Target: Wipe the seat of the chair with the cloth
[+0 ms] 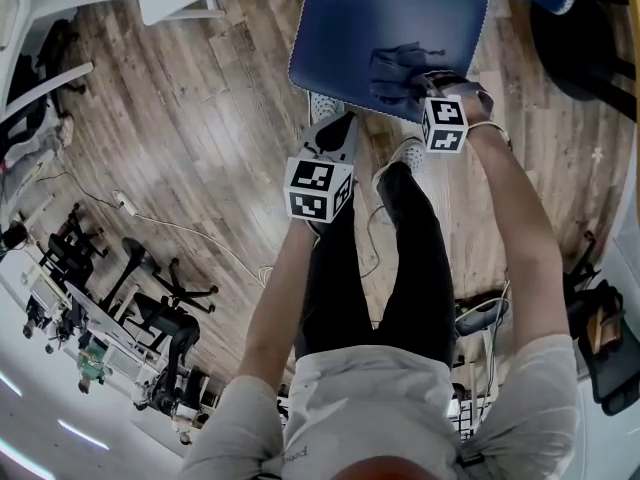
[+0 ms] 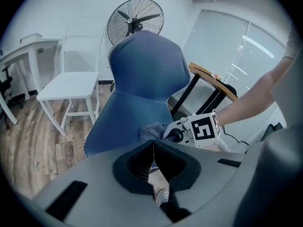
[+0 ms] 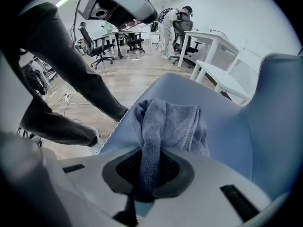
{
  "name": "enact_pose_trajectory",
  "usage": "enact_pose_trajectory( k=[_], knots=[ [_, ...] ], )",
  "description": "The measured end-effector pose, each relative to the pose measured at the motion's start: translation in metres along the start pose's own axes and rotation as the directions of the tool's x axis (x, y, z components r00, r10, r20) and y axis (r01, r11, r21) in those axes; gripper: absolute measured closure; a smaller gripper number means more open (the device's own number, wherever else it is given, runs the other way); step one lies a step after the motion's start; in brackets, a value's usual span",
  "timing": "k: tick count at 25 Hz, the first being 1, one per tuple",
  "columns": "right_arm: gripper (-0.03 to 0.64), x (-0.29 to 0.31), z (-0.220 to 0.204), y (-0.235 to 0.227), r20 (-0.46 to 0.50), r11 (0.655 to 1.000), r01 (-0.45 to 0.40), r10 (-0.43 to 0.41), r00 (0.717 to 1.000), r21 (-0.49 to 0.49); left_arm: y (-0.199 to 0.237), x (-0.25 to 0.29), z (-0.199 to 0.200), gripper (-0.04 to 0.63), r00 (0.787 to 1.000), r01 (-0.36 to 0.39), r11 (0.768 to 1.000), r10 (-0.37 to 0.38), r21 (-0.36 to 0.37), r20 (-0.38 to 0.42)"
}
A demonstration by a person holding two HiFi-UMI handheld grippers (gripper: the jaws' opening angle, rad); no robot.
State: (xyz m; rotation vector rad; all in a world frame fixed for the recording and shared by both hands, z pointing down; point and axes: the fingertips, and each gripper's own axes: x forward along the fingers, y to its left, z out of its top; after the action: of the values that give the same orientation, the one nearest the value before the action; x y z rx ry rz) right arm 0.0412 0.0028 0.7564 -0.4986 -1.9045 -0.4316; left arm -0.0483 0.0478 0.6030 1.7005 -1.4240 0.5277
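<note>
1. Right tool (image 3: 142, 176): jaws clamped on a bunched fold of the grey cloth (image 3: 165, 119). The rest of the cloth spills out ahead of the jaws.
2. Cloth rests on the blue chair seat (image 1: 400, 13), close to the front edge, on the person's right side.
3. Left tool (image 2: 153, 162): jaws pressed together, nothing between them.
4. Left tool is held off the seat, just short of its front edge, over the wooden floor (image 1: 180, 118). It is well apart from the cloth.
</note>
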Motion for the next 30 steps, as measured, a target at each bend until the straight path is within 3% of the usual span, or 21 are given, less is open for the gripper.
enact_pose_trajectory(
  k=[23,30],
  knots=[
    [0.571,-0.013,-0.03,0.038,-0.02,0.983,0.076,-0.074,0.997,0.165,-0.037,0.004,-0.034,0.568,0.997,0.04,0.999,-0.039,0.027,-0.06],
    [0.571,-0.019,-0.04,0.053,-0.033,0.958,0.123,-0.119,0.992,0.261,-0.03,-0.006,-0.053,0.568,0.996,0.029,0.999,-0.027,0.025,-0.083]
  ],
)
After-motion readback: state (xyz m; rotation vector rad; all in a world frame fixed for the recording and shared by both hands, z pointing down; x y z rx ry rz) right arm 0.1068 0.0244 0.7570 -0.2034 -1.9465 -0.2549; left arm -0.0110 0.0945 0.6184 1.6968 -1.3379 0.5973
